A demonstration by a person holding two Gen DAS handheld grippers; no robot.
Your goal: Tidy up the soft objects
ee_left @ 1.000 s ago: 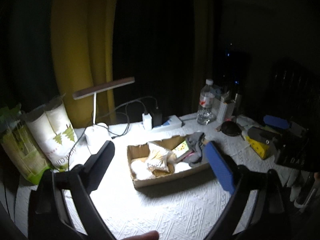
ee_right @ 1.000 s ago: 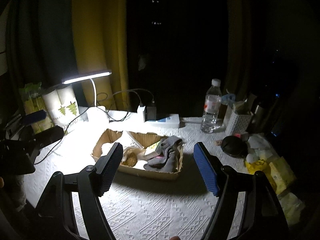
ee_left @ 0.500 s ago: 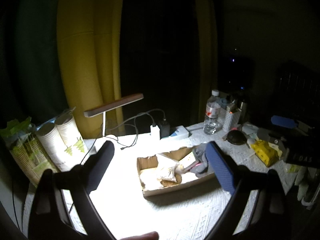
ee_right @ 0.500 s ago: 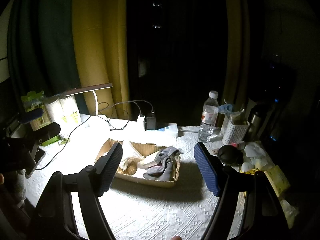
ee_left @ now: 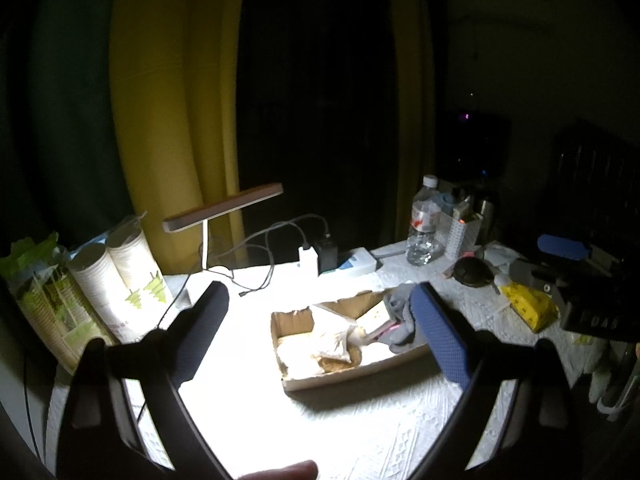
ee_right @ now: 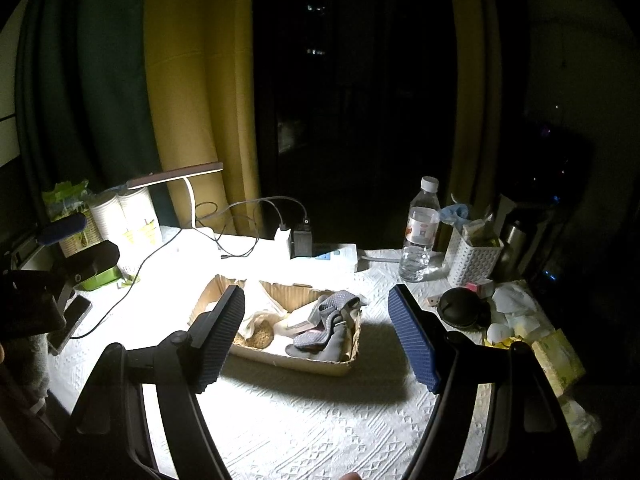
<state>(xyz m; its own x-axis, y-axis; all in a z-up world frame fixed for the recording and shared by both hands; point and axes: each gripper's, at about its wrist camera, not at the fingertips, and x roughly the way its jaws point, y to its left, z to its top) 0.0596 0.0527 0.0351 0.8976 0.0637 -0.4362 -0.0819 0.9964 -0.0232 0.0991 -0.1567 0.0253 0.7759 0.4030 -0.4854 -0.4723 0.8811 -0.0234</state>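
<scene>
Left gripper (ee_left: 320,332): jaws spread wide, nothing between the blue-padded fingers (ee_left: 438,340); it hangs above the table. Right gripper (ee_right: 316,334): jaws likewise spread wide and empty, raised over the table.

Directly ahead of both grippers, framed between their fingers, sits a shallow brown cardboard tray (ee_right: 296,362) on the white textured tablecloth (ee_right: 320,420). Inside the tray, on the side nearer the right gripper's right finger, lie grey knitted socks (ee_right: 324,330) with a pink patch, piled against the tray wall. On the opposite side lies a pale crumpled plastic bag (ee_left: 332,338) with a brown mass (ee_right: 259,334) beside it. A small light-coloured card or packet (ee_left: 374,314) rests between the bag and the socks; its nature cannot be told.

Beyond the tray: a white power strip (ee_right: 334,256) with a black adapter (ee_right: 302,242) plugged in and black cables trailing left. Further left stands a slim white desk lamp (ee_right: 176,174), and past it two white paper-cup stacks with green tree prints (ee_left: 128,276). To the right of the strip stands a clear plastic water bottle with a white cap (ee_right: 420,232), then a white perforated basket (ee_right: 474,256) and a round black object (ee_right: 460,306). Yellow curtains (ee_right: 188,80) hang behind.
</scene>
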